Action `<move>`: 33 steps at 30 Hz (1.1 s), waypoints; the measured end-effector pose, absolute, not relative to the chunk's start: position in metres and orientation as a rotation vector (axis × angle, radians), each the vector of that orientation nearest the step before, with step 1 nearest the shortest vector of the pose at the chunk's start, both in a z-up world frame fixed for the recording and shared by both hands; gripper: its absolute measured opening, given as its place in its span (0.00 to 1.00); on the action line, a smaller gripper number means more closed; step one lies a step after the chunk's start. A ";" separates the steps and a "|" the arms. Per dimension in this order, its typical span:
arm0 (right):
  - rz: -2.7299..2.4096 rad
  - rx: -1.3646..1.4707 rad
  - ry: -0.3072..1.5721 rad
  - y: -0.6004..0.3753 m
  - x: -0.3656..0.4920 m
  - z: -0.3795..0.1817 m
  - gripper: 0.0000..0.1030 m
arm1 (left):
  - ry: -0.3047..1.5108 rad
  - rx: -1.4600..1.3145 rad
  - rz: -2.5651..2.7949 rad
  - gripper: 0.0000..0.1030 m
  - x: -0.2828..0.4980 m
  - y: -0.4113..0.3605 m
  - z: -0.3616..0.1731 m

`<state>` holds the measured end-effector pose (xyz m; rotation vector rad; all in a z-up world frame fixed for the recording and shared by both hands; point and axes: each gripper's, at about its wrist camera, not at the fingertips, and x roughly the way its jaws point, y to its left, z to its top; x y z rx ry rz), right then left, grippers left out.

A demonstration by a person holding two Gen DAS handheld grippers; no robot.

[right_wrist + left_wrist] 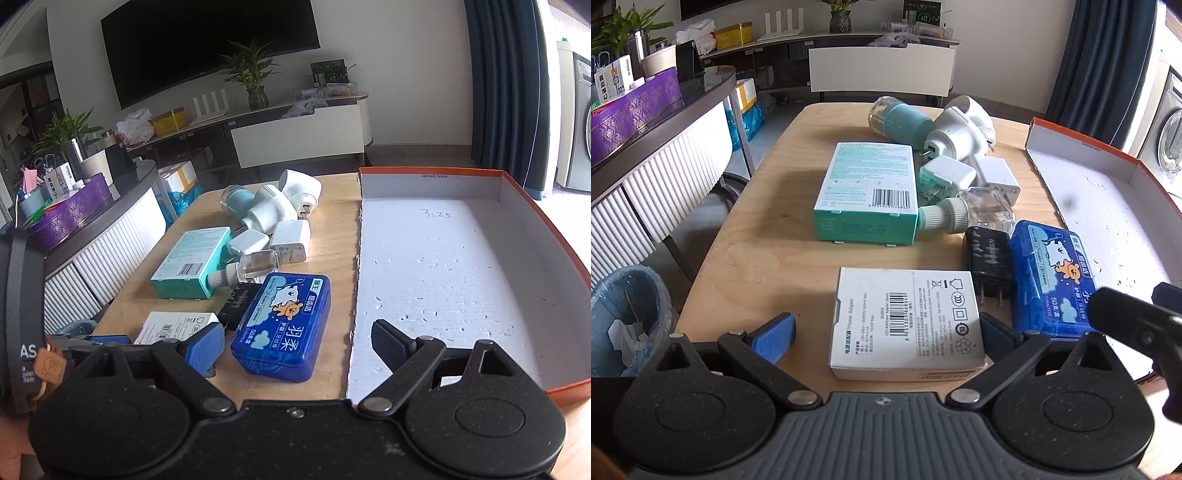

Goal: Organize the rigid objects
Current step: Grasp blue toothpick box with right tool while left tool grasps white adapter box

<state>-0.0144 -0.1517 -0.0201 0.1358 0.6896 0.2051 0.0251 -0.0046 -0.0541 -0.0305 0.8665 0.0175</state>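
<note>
The left gripper [886, 338] is standing spread wide, its fingers flanking the white Power Adapter box [908, 321] without visibly pressing it; the box is lying flat near the front edge of the wooden surface [750, 266], barcode facing up. The right gripper [297, 341] is likewise gaping, hovering with nothing between its fingers, one finger over the blue case [284, 325] side and the other over the tray [443, 273].

Taking the blue case as landmark: it is sitting just left of the tray's white foam floor, printed with a cartoon bear and Chinese characters. Touching its left flank is lying a black charger [988, 262] marked UGREEN. Beyond it a clear bottle [964, 210] with a ribbed cap is resting beside the teal box [866, 194], then white chargers [975, 177] and a teal-and-glass jar [899, 120] crowding toward the far edge.

The orange-rimmed tray is offering open floor, handwritten "3.25" showing near its far wall. Bare wood is showing left of the white box
</note>
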 end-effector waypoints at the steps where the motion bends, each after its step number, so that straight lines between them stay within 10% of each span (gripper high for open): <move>1: 0.208 0.137 0.694 -0.150 -0.009 -0.022 0.99 | 0.864 -0.028 0.018 1.00 0.025 -0.004 -0.055; 17: 0.140 0.098 0.831 -0.140 0.044 -0.054 0.98 | 0.805 0.001 0.032 0.97 0.031 0.006 -0.060; 21: 0.137 0.003 0.813 -0.129 0.050 -0.056 0.73 | 0.759 0.025 0.010 0.77 0.027 0.005 -0.060; 33: 0.197 0.074 0.727 -0.147 0.034 -0.016 0.72 | 0.713 -0.017 -0.031 0.77 0.020 0.002 -0.035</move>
